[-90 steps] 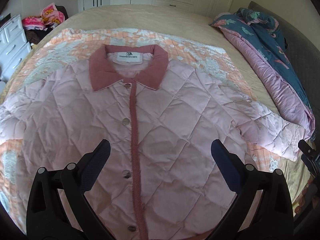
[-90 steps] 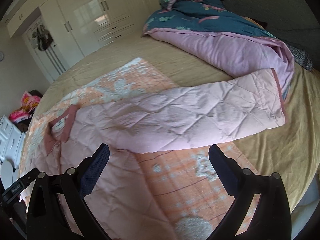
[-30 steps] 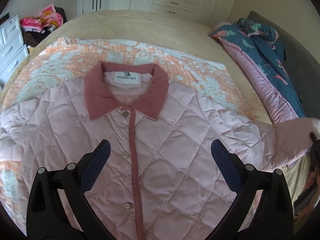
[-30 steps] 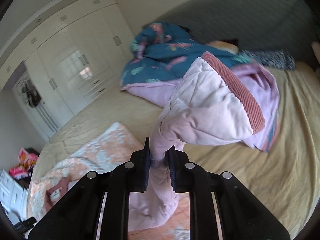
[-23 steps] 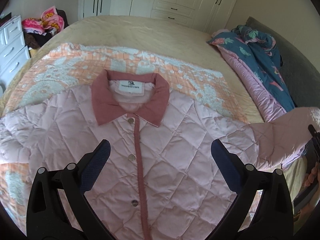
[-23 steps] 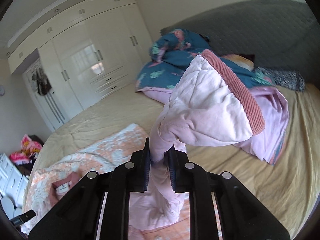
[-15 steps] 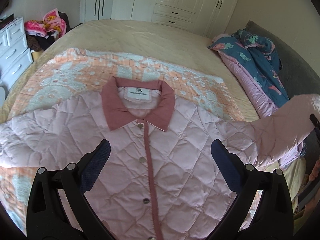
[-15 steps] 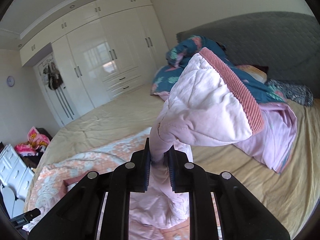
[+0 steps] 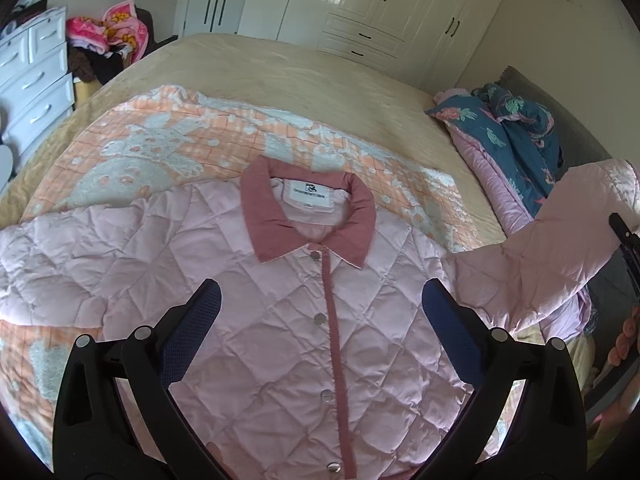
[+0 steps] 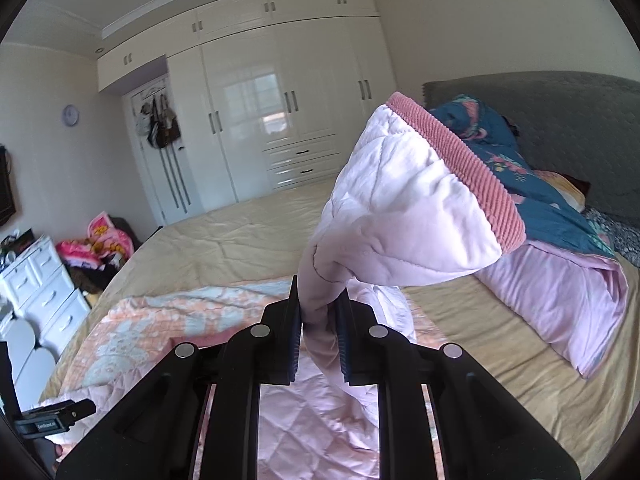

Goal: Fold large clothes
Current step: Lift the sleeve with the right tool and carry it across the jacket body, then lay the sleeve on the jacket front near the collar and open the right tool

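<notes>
A pink quilted jacket (image 9: 288, 320) with a dark pink collar (image 9: 308, 216) lies buttoned, front up, on an orange patterned blanket (image 9: 168, 140) on the bed. My left gripper (image 9: 320, 320) is open and empty, above the jacket's chest. My right gripper (image 10: 318, 320) is shut on the jacket's right sleeve (image 10: 400, 208) near the ribbed cuff (image 10: 456, 160) and holds it up off the bed. In the left wrist view the raised sleeve (image 9: 560, 248) rises at the far right.
A blue floral and pink duvet (image 9: 512, 136) is bunched at the bed's right side by a grey headboard (image 10: 580, 120). White wardrobes (image 10: 280, 120) line the far wall. A white drawer unit (image 9: 32, 80) and a pile of clothes (image 9: 108, 36) stand left of the bed.
My right gripper has closed on the sleeve and lifted it higher off the bed. The left gripper has drawn back and up, so more of the jacket and room shows.
</notes>
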